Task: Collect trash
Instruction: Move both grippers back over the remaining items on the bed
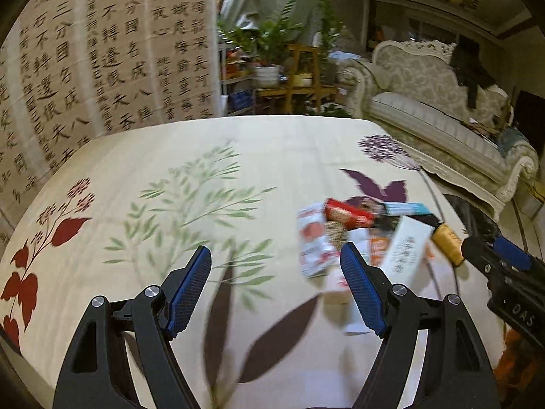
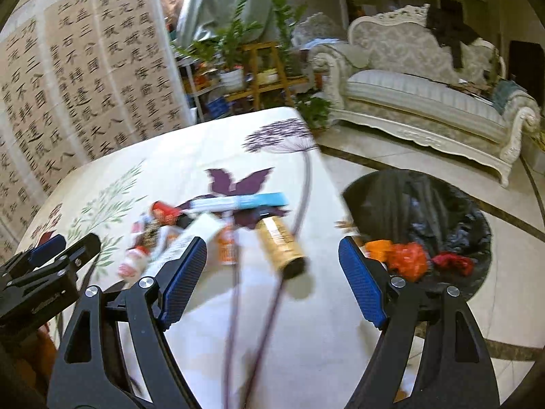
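Several trash pieces already in black-lined bin (image 2: 419, 211) beside table (image 2: 306, 323). Wrapper pile (image 2: 190, 235) and gold tube (image 2: 281, 243) left on table, near bin. Left claw (image 1: 276, 289) spread, empty; right claw (image 2: 272, 279) spread, empty.

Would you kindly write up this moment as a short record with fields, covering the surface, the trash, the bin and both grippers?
surface: floral tablecloth on a table
trash pile: wrappers and small boxes, including a red packet and a blue-ended box
nearest item: gold tube, lying on the cloth near the table edge
bin: black bag-lined bin on the floor beside the table, with orange and red scraps inside
left gripper: open, empty
right gripper: open, empty
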Action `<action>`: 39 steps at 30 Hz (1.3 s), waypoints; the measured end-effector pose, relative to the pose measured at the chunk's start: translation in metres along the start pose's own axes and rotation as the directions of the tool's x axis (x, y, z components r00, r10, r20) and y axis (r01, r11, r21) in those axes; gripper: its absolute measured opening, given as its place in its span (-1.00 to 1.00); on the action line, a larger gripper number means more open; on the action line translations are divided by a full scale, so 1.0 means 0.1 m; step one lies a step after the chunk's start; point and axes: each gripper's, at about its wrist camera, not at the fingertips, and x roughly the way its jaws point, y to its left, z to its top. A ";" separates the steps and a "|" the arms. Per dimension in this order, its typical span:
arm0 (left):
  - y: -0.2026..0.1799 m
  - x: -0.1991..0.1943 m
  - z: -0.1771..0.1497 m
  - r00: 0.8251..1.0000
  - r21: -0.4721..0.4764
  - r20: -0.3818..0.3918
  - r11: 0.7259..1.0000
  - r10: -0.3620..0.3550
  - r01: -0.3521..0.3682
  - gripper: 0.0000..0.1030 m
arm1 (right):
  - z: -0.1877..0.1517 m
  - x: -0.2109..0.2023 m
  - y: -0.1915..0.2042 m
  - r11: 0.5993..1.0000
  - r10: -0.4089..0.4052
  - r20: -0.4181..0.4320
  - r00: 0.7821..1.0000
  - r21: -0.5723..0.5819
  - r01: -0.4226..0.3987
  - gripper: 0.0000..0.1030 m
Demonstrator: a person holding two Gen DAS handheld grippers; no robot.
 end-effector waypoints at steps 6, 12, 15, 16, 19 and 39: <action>0.26 0.01 -0.03 0.999 -0.023 0.005 0.999 0.032 -0.031 0.47 | -0.07 0.07 0.31 0.999 0.031 -0.040 0.999 -0.038 -0.032 0.50; 0.40 0.02 -0.06 0.999 -0.039 0.004 0.999 0.035 -0.035 0.47 | -0.08 0.18 0.50 0.998 0.013 -0.068 0.998 -0.059 -0.017 0.49; 0.46 0.02 -0.08 1.000 -0.048 0.002 0.998 0.029 -0.029 0.47 | -0.08 0.27 0.61 0.996 -0.035 -0.077 0.996 -0.087 0.029 0.49; 0.47 0.02 -0.08 1.000 -0.051 0.002 0.998 0.027 -0.026 0.47 | -0.09 0.30 0.64 0.994 -0.049 -0.084 0.995 -0.097 0.041 0.49; 0.48 0.03 -0.09 1.000 -0.055 -0.001 0.998 0.020 -0.020 0.47 | -0.10 0.39 0.65 0.992 -0.075 -0.115 0.991 -0.114 0.062 0.49; 0.28 0.06 -0.14 0.999 -0.022 -0.026 0.999 -0.024 0.024 0.47 | -0.24 0.15 0.04 0.990 -0.140 -0.132 0.981 -0.052 0.134 0.49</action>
